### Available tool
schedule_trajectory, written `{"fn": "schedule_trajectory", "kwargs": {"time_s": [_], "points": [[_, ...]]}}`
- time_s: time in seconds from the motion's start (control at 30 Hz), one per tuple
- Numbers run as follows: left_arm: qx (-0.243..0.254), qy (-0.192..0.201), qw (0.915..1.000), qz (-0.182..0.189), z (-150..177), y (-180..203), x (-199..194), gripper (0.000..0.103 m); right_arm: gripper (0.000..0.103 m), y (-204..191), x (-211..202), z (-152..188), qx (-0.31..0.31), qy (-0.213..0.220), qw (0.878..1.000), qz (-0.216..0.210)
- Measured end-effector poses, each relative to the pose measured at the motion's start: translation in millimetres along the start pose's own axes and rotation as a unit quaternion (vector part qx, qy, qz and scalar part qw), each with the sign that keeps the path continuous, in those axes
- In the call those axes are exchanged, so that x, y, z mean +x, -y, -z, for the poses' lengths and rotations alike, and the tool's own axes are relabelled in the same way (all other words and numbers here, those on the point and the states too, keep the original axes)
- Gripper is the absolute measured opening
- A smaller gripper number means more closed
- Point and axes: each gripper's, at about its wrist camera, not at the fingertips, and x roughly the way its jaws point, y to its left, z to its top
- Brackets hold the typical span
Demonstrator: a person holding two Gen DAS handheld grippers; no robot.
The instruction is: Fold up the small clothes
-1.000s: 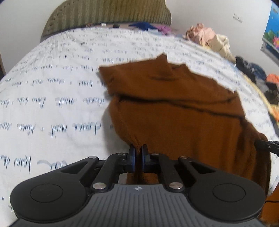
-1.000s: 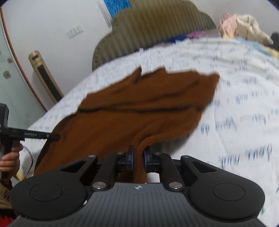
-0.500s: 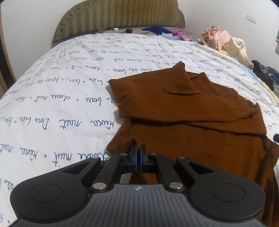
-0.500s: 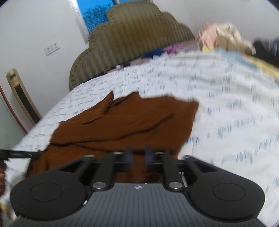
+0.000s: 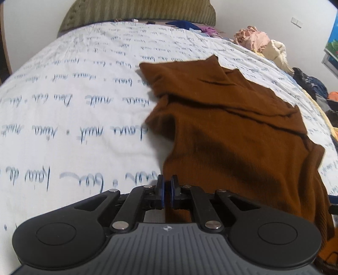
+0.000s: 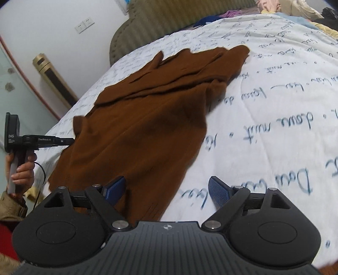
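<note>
The brown garment lies partly folded on the bed, its near hem just released: the right gripper, clamped a second ago, has jaws opening wide, while the left gripper stays clamped on its near corner.

Setting: home bedroom.
Landmark: bed, white quilt printed all over with blue handwriting.
Head of bed: olive padded headboard against a plain white wall.
Far corner of bed: heaps of loose clothes, pink and cream.
Wall beside headboard: switch plate.
Floor beside bed: tall gold tower unit.
</note>
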Motion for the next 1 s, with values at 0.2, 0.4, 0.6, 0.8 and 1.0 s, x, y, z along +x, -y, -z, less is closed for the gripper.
{"fn": "schedule_trajectory", "kwargs": {"time_s": [0.2,0.4,0.6,0.8,1.0], "points": [[0.004,0.007,0.9996,0.027,25,-2,-14,0.01,0.074,-12,-3,14,0.011,-0.028,0.999,-0.044],[0.0,0.018,0.9931,0.116,46,1,-15,0.076,0.048,-11,10,21,0.057,-0.036,0.992,-0.109],[0.066,0.027,0.9925,0.1,56,29,-15,0.051,0.016,-20,20,17,0.045,-0.03,0.994,-0.093],[0.054,0.023,0.993,0.103,47,30,-22,0.011,0.015,-36,17,4,0.014,-0.006,0.995,-0.094],[0.091,0.079,0.9898,0.076,35,55,-46,0.01,0.015,-52,7,-26,-0.016,0.043,0.995,-0.085]]}}
